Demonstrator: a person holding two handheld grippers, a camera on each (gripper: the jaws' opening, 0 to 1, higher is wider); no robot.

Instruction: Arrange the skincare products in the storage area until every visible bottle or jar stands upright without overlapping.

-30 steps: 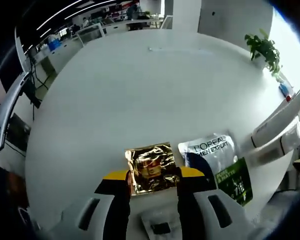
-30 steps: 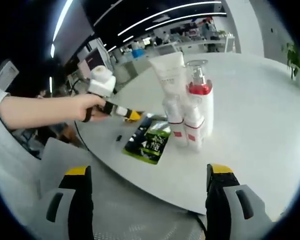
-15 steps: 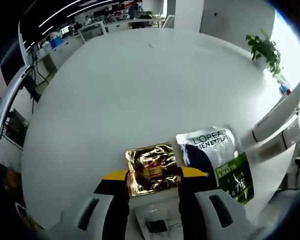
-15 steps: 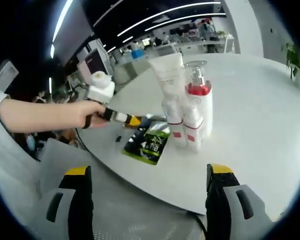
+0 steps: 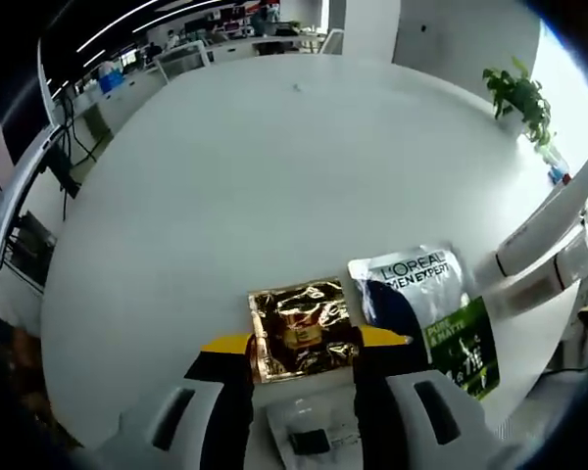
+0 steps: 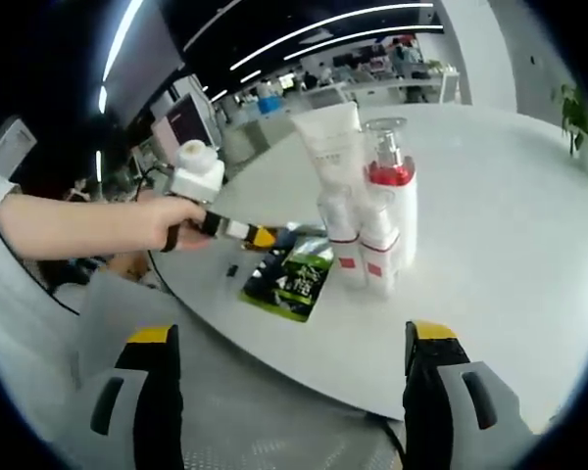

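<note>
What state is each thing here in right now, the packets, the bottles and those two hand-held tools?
gold packet: lying flat on the table, between the left tool's jaws.
L'Oreal sachet: lying flat, beside the gold packet.
pump bottle: standing upright.
white tube: standing upright.
two small bottles: standing upright, side by side.
left tool: jaws closed in on the gold packet.
right tool: jaws wide open, holding nothing.
</note>
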